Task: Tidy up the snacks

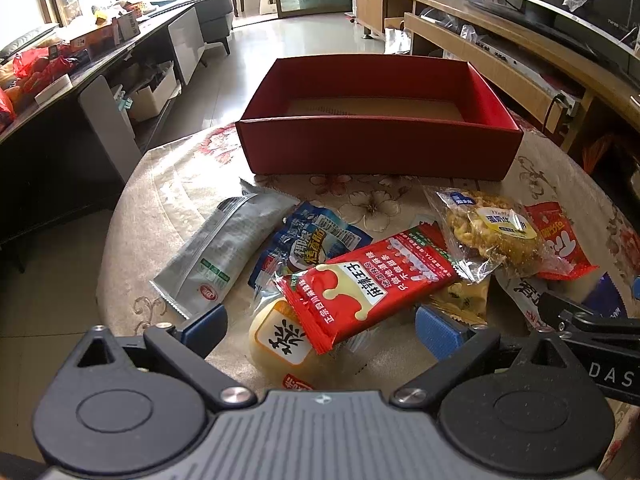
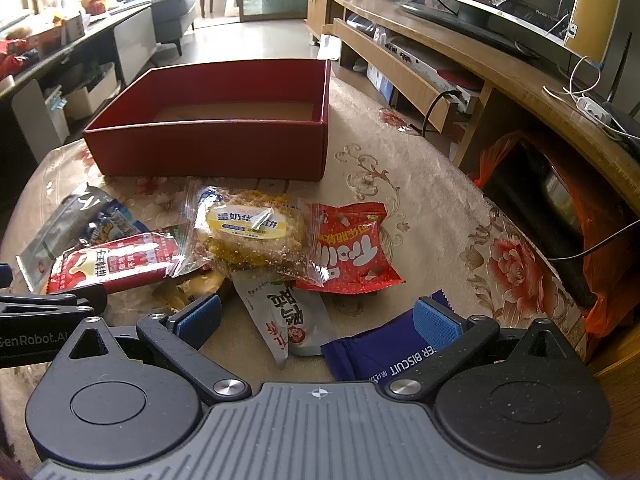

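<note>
The left gripper [image 1: 320, 330] is held spread above a glossy red packet [image 1: 368, 280]. The right gripper [image 2: 318, 320] is spread too, beside a navy wrapper [image 2: 384, 350] marked "BISCUIT". Beyond, a red cardboard box [image 2: 212, 148] is seen.

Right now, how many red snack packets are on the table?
2. A long red packet lies across the pile's left side; a squarer red packet sits right of the clear-wrapped cake. More may be buried underneath.

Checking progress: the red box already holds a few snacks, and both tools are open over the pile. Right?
Not quite: the red box is empty, as the left wrist view shows. Both the left tool and the right tool are open over the pile.
</note>
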The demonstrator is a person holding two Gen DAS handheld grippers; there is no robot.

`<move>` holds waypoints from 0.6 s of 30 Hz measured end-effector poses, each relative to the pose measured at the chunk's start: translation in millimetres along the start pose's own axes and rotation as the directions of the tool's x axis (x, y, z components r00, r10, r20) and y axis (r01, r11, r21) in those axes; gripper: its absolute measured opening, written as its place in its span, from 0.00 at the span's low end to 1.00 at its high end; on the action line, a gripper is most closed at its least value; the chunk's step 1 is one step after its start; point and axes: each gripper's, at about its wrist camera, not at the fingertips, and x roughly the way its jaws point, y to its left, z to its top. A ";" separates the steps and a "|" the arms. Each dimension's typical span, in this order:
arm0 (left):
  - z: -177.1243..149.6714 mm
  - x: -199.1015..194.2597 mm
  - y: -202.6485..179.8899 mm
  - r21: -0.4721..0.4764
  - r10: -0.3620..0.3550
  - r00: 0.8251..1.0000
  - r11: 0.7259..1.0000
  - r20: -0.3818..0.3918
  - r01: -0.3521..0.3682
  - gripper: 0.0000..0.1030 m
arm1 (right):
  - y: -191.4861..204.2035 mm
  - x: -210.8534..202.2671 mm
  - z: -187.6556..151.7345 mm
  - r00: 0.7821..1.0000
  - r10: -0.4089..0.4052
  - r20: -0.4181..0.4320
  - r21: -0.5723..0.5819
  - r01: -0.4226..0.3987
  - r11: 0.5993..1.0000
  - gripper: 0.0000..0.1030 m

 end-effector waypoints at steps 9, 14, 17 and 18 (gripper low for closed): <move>0.4 0.6 -1.9 0.006 0.000 1.000 1.000 -0.006 0.000 0.95 | 0.2 1.2 -0.4 1.000 0.000 -0.009 -0.001 0.000 1.000 1.00; 0.2 0.9 -2.6 0.008 0.001 1.000 1.000 -0.008 -0.001 0.95 | -0.5 1.7 -0.3 1.000 -0.001 -0.013 -0.001 0.001 1.000 1.00; 0.2 1.1 -2.9 0.009 0.001 1.000 1.000 -0.008 -0.001 0.95 | -0.8 1.8 -0.4 1.000 -0.002 -0.015 -0.001 0.002 1.000 1.00; 0.1 1.1 -2.9 0.009 0.001 1.000 1.000 -0.007 -0.001 0.95 | -0.8 1.8 -0.3 1.000 -0.001 -0.015 -0.001 0.001 1.000 1.00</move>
